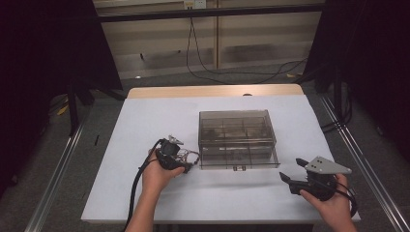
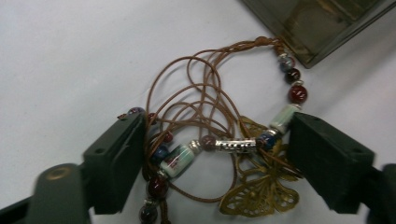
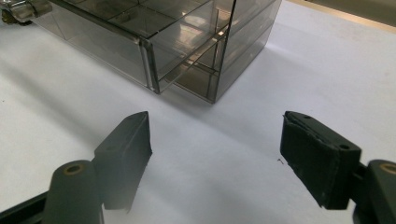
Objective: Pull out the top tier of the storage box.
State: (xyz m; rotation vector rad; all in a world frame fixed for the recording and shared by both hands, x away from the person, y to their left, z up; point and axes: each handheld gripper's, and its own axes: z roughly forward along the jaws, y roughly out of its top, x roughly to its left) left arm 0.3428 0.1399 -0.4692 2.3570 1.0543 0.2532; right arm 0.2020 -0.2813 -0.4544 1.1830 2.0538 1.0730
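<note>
Straddling the beaded cord necklace [image 2: 219, 144] with jaws spread and unclosed, the left gripper [image 1: 186, 162] sits just off the organizer box's [image 1: 237, 137] front-left corner, far nearer than the released right gripper [image 1: 290, 174] by the tabletop's [image 1: 145, 121] front-right edge

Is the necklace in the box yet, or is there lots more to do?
Not yet. Done so far: the clear box's drawer already looks pulled out a little. In hand: the left gripper has its jaws open around the beaded necklace, which lies on the white table beside the box. The right gripper waits open. Probably left: closing, lifting, and placing the necklace inside.
</note>
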